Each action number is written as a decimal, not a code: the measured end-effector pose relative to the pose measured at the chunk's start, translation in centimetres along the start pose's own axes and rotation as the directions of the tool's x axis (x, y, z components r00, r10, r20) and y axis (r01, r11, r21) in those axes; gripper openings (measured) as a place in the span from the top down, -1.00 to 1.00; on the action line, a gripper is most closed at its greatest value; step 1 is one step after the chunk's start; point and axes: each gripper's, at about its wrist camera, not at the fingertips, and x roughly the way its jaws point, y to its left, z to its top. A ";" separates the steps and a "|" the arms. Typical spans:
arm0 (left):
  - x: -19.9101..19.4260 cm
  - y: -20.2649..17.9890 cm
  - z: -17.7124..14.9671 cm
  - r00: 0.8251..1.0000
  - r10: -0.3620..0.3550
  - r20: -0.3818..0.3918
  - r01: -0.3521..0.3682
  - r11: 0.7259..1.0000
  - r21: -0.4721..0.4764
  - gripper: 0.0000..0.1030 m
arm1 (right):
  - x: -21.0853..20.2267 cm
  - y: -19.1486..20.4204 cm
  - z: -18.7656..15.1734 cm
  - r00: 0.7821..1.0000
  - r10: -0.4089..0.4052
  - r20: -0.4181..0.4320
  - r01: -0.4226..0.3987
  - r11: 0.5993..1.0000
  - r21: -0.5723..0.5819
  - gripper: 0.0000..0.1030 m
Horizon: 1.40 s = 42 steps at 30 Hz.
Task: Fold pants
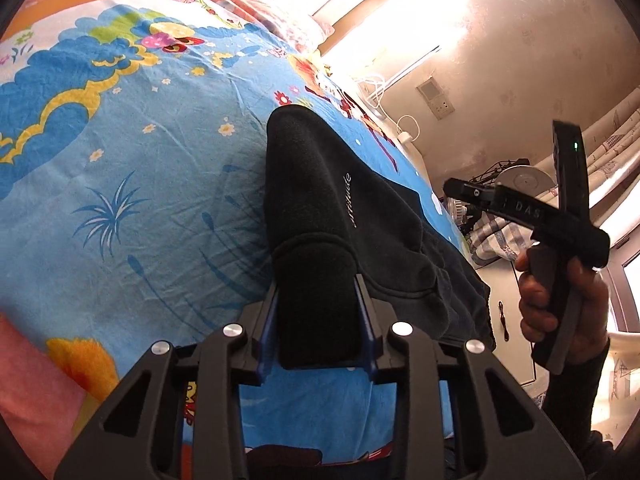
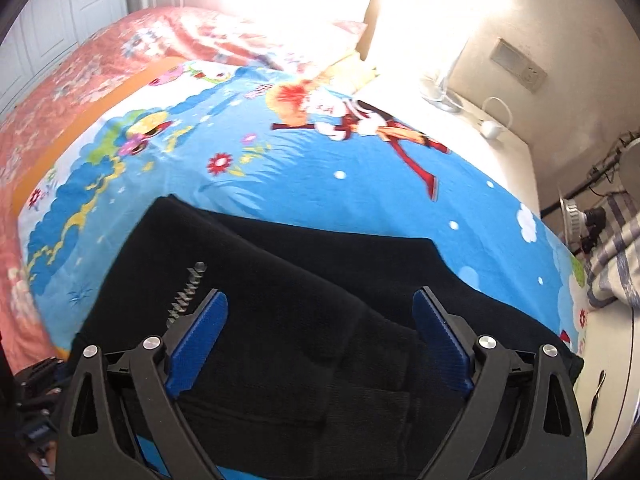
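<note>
Black fleece pants with small white lettering lie on a blue cartoon bedsheet. My left gripper is shut on the ribbed cuff end of the pants, which fills the gap between its blue pads. In the right wrist view the pants lie partly folded under my right gripper, which is open and empty above the cloth. The right gripper also shows in the left wrist view, held up in a hand at the bed's right side.
A pink floral blanket covers the far and left part of the bed. A white side surface with cables, a wall socket, a fan and plaid cloth lie to the right.
</note>
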 end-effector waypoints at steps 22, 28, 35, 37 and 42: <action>-0.6 -4.3 -2.8 0.975 0.175 0.137 -0.170 0.984 -0.047 -0.59 | 6.9 13.0 4.7 0.948 0.006 -0.318 -0.074 0.976 -0.204 0.54; 1.6 -6.8 -3.1 0.959 0.216 0.182 -0.214 0.976 -0.030 0.23 | 4.7 8.6 5.8 0.934 0.163 -0.317 -0.193 0.979 -0.067 0.57; 0.9 -19.6 -4.5 0.882 0.266 0.388 -0.399 0.861 0.316 0.44 | -3.0 -3.2 5.4 0.915 0.357 -0.187 -0.347 0.934 0.085 0.59; 2.2 -24.0 -5.6 0.863 0.251 0.439 -0.442 0.796 0.414 0.44 | -5.1 -7.6 4.3 0.918 0.366 -0.150 -0.349 0.929 0.125 0.59; 7.9 -34.0 -11.4 0.843 0.184 0.506 -0.515 0.550 0.658 0.44 | -6.0 -19.7 -1.0 0.900 0.426 -0.098 -0.387 0.881 0.273 0.59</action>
